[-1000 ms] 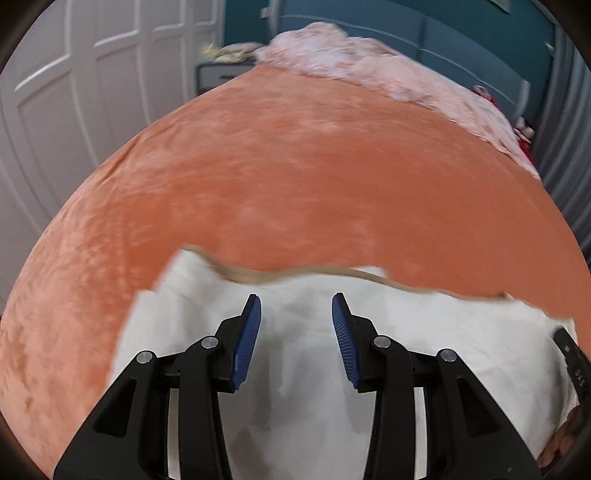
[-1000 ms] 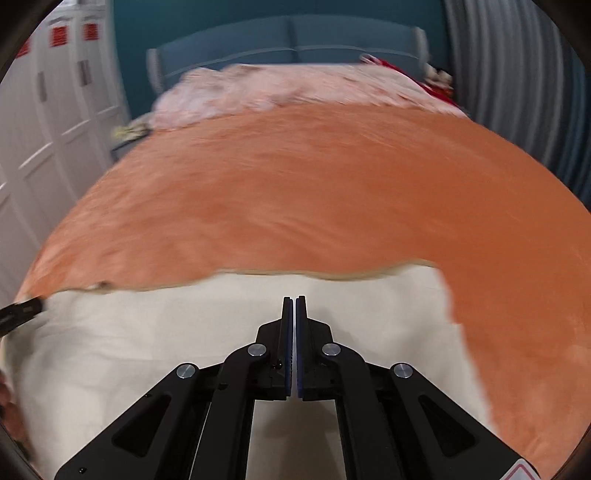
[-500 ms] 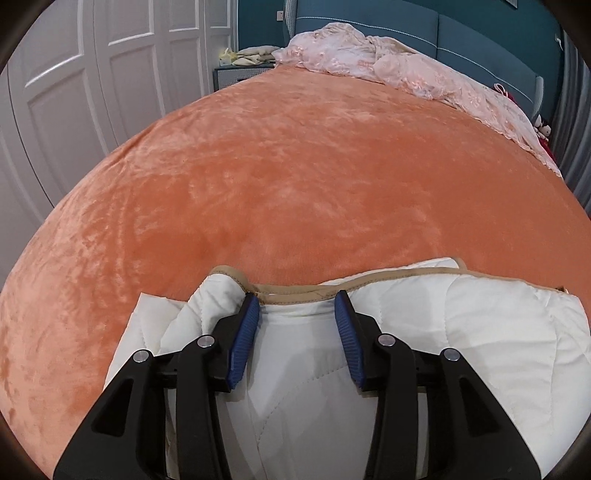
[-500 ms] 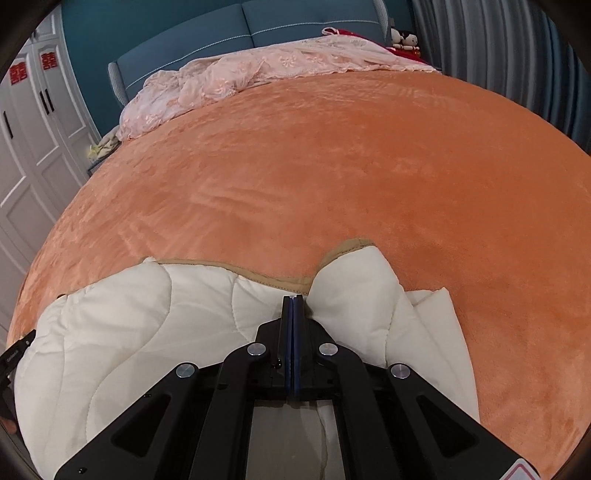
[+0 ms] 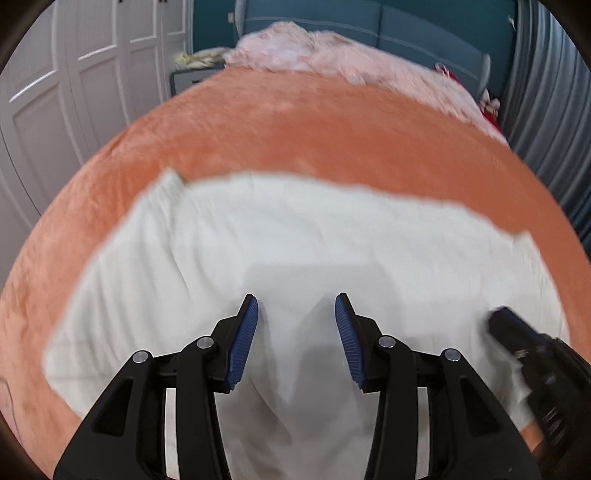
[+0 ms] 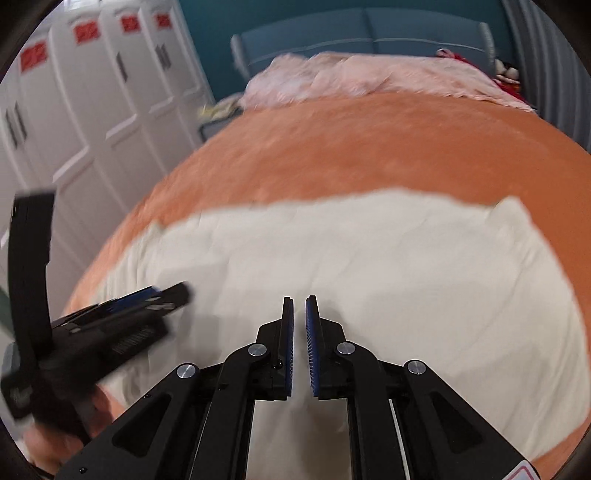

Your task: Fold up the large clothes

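Since half a second ago both grippers have let go and pulled back from the white garment, which now lies spread in the frame's middle on the orange bed. In the left view the left gripper stands wide and empty above it, probably to release the finished fold. In the right view the right gripper is narrowly parted, holding nothing, over the garment's lower centre.

A home bedroom. A large bed fills the centre of both views, spread with an orange plush cover. At 12 o'clock stands a padded blue headboard against a teal wall, with a crumpled pink blanket heaped at its foot. From 9 to 11 o'clock runs a white panelled wardrobe; in the right wrist view its doors carry red decals. A small nightstand sits at 11 o'clock between wardrobe and bed. Grey pleated curtains hang at 2 o'clock
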{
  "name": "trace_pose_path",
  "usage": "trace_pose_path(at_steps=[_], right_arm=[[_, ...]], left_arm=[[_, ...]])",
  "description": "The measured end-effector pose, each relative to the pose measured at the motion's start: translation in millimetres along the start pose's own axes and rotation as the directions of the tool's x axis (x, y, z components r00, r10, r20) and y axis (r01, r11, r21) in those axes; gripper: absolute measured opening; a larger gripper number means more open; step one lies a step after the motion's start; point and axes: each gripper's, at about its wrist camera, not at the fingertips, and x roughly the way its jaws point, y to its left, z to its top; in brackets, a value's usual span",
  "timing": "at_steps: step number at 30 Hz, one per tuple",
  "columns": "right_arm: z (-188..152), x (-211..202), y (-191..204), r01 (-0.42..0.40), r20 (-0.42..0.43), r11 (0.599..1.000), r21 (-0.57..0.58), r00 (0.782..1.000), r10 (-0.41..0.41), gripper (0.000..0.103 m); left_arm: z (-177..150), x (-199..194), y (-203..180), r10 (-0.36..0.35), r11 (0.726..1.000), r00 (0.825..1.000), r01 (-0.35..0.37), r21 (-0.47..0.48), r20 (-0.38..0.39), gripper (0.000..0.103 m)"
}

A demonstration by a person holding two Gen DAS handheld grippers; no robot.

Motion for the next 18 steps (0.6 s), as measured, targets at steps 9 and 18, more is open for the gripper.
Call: trace_pose_path(at_steps=[9, 18], right_arm=[[-35, 26, 3, 0.055, -0.057, 0.998, -0.009, 0.997, -0.056, 0.004], [-24, -13, 22, 0.009, -0.046, 0.999, 0.032, 0.999, -0.007, 0.005]], left_arm=[[-20, 20, -10, 0.053, 0.999, 0.999, -0.053, -0.012, 0.004, 0.043], [-24, -58, 69, 0.022, 0.956, 0.999, -0.007, -0.294, 0.049, 0.085]])
